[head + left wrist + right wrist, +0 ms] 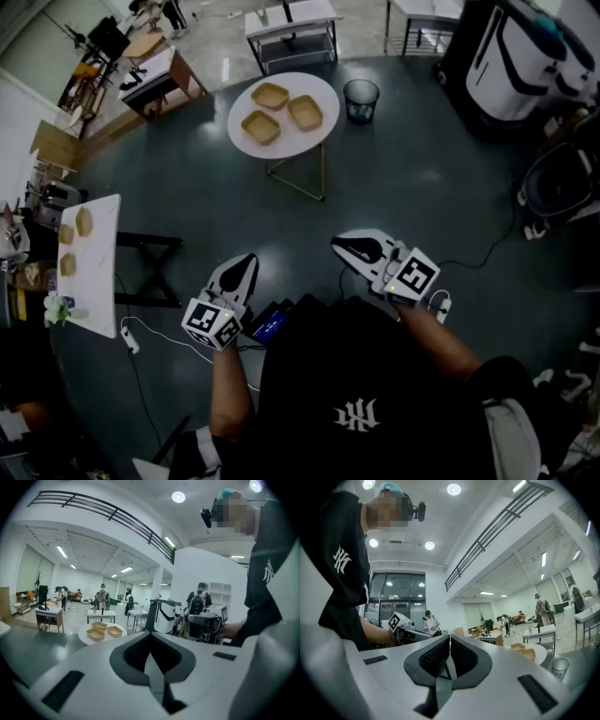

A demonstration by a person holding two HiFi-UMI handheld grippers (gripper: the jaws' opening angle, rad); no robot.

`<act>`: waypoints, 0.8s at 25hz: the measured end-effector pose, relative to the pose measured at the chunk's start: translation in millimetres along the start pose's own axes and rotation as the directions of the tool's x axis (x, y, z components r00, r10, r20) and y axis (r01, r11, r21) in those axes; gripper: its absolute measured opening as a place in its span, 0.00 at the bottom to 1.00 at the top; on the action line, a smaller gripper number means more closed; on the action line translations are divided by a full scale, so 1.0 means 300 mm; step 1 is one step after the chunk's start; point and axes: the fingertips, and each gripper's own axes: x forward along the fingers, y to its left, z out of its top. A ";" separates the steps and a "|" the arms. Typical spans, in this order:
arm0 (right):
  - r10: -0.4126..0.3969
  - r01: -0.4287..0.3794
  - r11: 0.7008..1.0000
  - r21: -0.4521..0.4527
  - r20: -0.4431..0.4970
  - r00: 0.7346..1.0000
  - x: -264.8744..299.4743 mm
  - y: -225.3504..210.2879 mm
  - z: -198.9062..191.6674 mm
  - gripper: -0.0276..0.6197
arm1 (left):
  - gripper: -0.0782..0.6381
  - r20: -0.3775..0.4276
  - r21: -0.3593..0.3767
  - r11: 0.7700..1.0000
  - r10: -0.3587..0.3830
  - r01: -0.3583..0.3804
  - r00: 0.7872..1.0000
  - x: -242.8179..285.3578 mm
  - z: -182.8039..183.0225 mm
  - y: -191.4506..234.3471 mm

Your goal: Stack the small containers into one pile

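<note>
Dark floor (422, 187) all round; I'm standing well back from the work. Round table (292, 145), white top on thin legs, is ahead of me in head view, w/ nothing btwn us. Long table (98, 291) is off to my left w/ a few tan bits on it, too small to call. Bin (361, 99) sits just beside the round table, on its right.

Left gripper (246, 261): jaws together, nothing in them. Right gripper (343, 246): same, pads closed on each other, empty. Both are held close in front of my body, well apart from the round table. Left tips down a bit, right abt level.

Containers (261, 127): 3 tan ones, all on the round table in a loose triangle. They're near each other but separate, none nested.

Step, my read: approach, pre-grasp. Stack not started. Next move needs:
- walk in till the table is in reach
- open one gripper (both closed now)
- take a container by its wall, lift it, set it into a neighbour
- other gripper prob useful to steady the receiving one

Orientation: all mouth-up, flat on base, so they should nest w/o flipping. Plan shape is near-square w/ rounded corners, so no real long axis. Corners point diff ways per container, so prob some yaw needed to line up before nesting.
</note>
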 end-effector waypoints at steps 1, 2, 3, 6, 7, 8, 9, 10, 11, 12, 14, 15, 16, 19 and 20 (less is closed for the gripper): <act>0.002 -0.002 1.000 0.000 0.003 1.000 -0.007 0.003 0.002 0.10 | 0.11 -0.014 0.007 1.000 -0.001 0.001 1.000 0.001 -0.006 -0.012; 0.004 -0.004 1.000 0.001 0.005 1.000 -0.015 0.005 0.003 0.10 | 0.11 -0.025 0.012 1.000 -0.002 0.002 1.000 0.002 -0.010 -0.022; 0.005 -0.005 1.000 0.004 0.005 1.000 -0.022 0.005 0.003 0.10 | 0.11 -0.034 0.014 1.000 -0.002 0.003 0.999 0.002 -0.011 -0.031; 0.008 -0.008 1.000 0.020 0.002 1.000 -0.037 0.006 0.004 0.10 | 0.11 -0.037 0.002 1.000 0.002 -0.002 0.999 0.000 -0.005 -0.038; 0.012 -0.012 1.000 0.024 0.007 1.000 -0.040 0.008 0.003 0.10 | 0.11 -0.036 0.003 1.000 0.003 -0.003 0.999 0.000 -0.007 -0.039; 0.014 -0.014 1.000 0.028 0.011 1.000 -0.042 0.010 0.001 0.10 | 0.11 -0.038 0.008 1.000 0.003 -0.003 0.999 0.002 -0.009 -0.044; 0.014 -0.014 0.999 0.032 0.012 1.000 -0.045 0.012 -0.004 0.10 | 0.11 -0.041 0.015 1.000 0.003 -0.002 0.999 0.004 -0.011 -0.052; 0.012 -0.012 0.999 0.036 0.008 1.000 -0.046 0.013 -0.010 0.10 | 0.11 -0.045 0.022 1.000 0.001 0.000 0.999 0.005 -0.013 -0.062; 0.010 -0.010 0.999 0.041 0.001 1.000 -0.046 0.015 -0.018 0.10 | 0.11 -0.051 0.026 1.000 -0.001 0.002 0.999 0.003 -0.016 -0.070; 0.011 -0.010 0.999 0.047 -0.004 1.000 -0.044 0.018 -0.023 0.10 | 0.11 -0.058 0.025 1.000 -0.002 0.003 0.998 -0.002 -0.022 -0.075; 0.022 -0.023 0.998 0.059 0.006 1.000 -0.038 0.026 -0.021 0.11 | 0.11 -0.069 0.014 1.000 0.003 -0.002 0.998 -0.017 -0.034 -0.075; 0.031 -0.032 0.998 0.060 0.015 0.999 -0.034 0.030 -0.015 0.11 | 0.11 -0.072 0.007 1.000 0.009 -0.008 0.997 -0.025 -0.038 -0.072; 0.039 -0.040 0.997 0.059 0.022 0.999 -0.031 0.032 -0.009 0.11 | 0.11 -0.072 0.001 1.000 0.015 -0.015 0.997 -0.032 -0.039 -0.070; 0.058 -0.059 0.996 0.068 0.016 0.998 -0.023 0.036 -0.018 0.11 | 0.11 -0.067 -0.006 0.999 0.035 -0.035 0.997 -0.054 -0.034 -0.078; 0.063 -0.063 0.995 0.079 0.009 0.998 -0.019 0.038 -0.029 0.11 | 0.11 -0.069 -0.008 0.999 0.041 -0.042 0.997 -0.063 -0.036 -0.081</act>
